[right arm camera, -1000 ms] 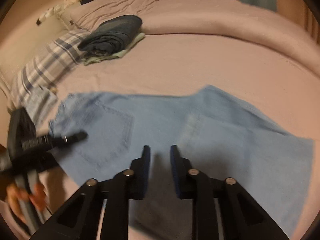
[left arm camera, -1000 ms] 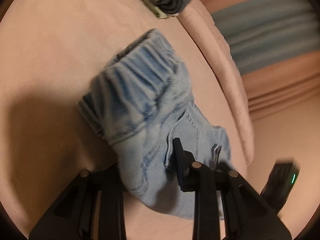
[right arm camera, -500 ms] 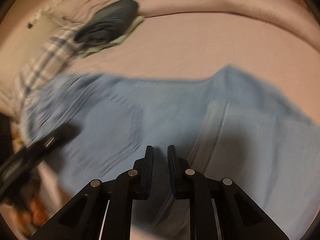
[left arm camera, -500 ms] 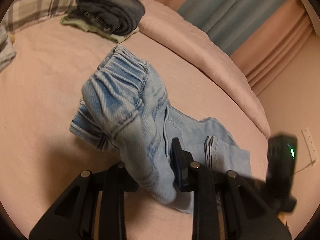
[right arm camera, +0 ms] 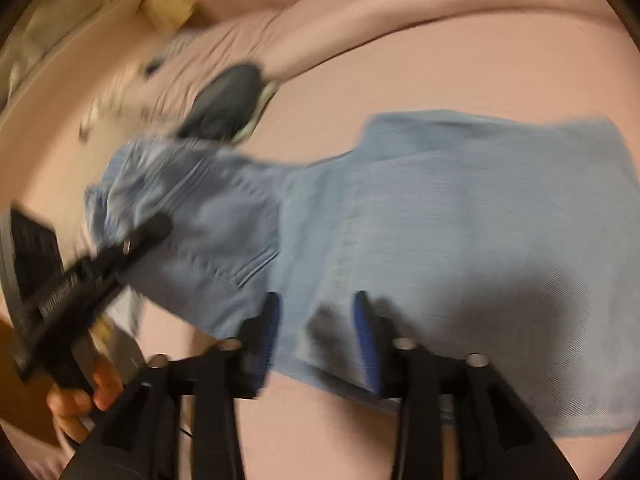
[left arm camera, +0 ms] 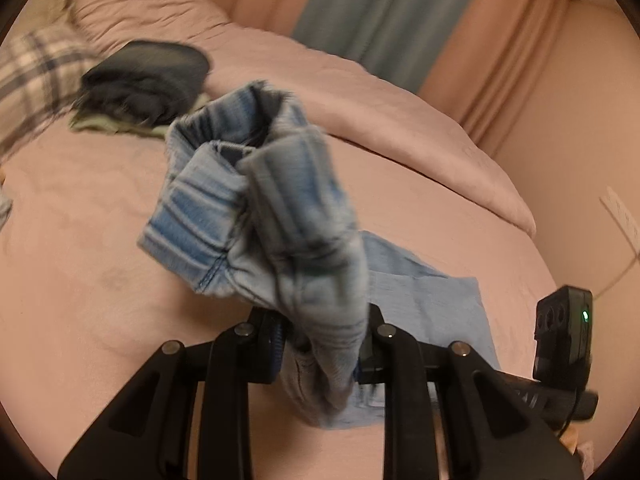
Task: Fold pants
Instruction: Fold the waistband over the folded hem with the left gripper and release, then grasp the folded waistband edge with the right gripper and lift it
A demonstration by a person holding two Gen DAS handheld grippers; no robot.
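So the whole thing sits on a big bed (left arm camera: 100, 280) with a pinkish cover, and a puffy duvet (left arm camera: 360, 92) in the same colour is bunched along the far side. Behind that hang curtains (left arm camera: 400, 12), peach with a grey-blue panel in the middle. The light blue denim pants (right arm camera: 440, 220) are spread across the near part of the bed, legs flat to the right, waistband end lifted up on the left. Far left there's a plaid pillow (left arm camera: 28, 80) and a dark folded garment (left arm camera: 148, 76) next to it. The left tool (left arm camera: 324, 344) is clamped on the bunched waistband, and the right tool (right arm camera: 316, 328) is opening, its pads either side of the pants' near edge without pressing it.
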